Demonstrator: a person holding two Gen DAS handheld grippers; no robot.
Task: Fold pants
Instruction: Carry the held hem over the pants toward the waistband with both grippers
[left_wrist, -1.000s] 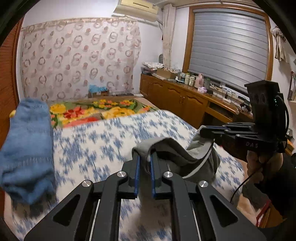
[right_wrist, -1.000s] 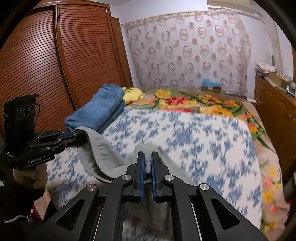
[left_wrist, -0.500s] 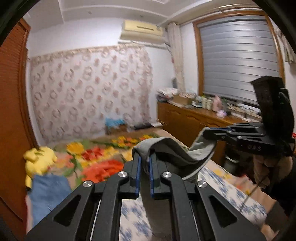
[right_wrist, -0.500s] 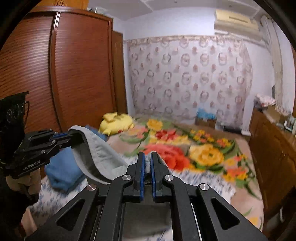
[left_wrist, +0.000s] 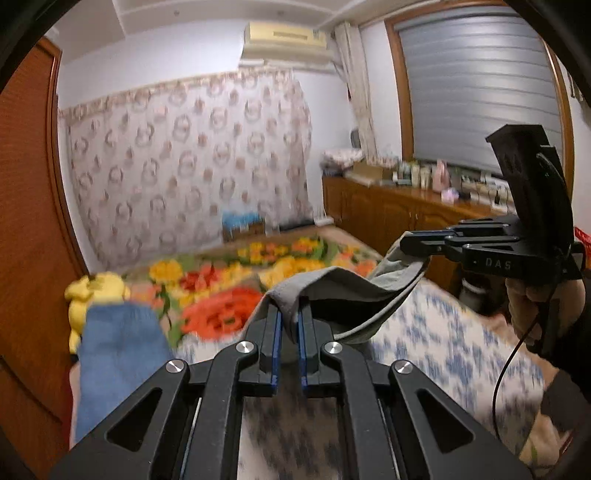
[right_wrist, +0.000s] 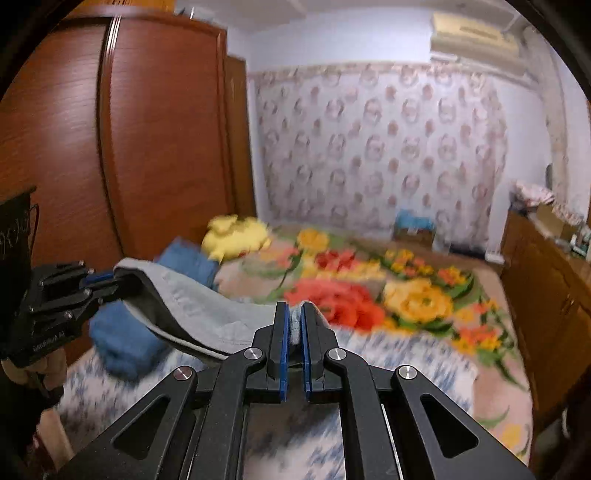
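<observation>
Grey pants (left_wrist: 343, 291) hang stretched in the air between my two grippers, above the bed. My left gripper (left_wrist: 289, 314) is shut on one corner of the waistband, with cloth bunched over its blue pads. In the left wrist view my right gripper (left_wrist: 406, 242) pinches the other end, held by a hand. From the right wrist view my right gripper (right_wrist: 294, 314) is shut on the grey pants (right_wrist: 199, 306), and my left gripper (right_wrist: 110, 277) grips the far corner at the left. The lower part of the pants drops out of sight below the fingers.
The bed has a blue-and-white sheet (left_wrist: 443, 332) and a floral blanket (right_wrist: 369, 288) further back. Folded blue cloth (right_wrist: 125, 343) and a yellow plush toy (right_wrist: 232, 236) lie by the brown wardrobe (right_wrist: 110, 147). A wooden cabinet (left_wrist: 388, 210) with bottles runs along the right.
Both grippers have risen with the pants held between them, and the views now tilt up toward the curtained wall and ceiling. The span of waistband between the grippers has pulled straighter.
</observation>
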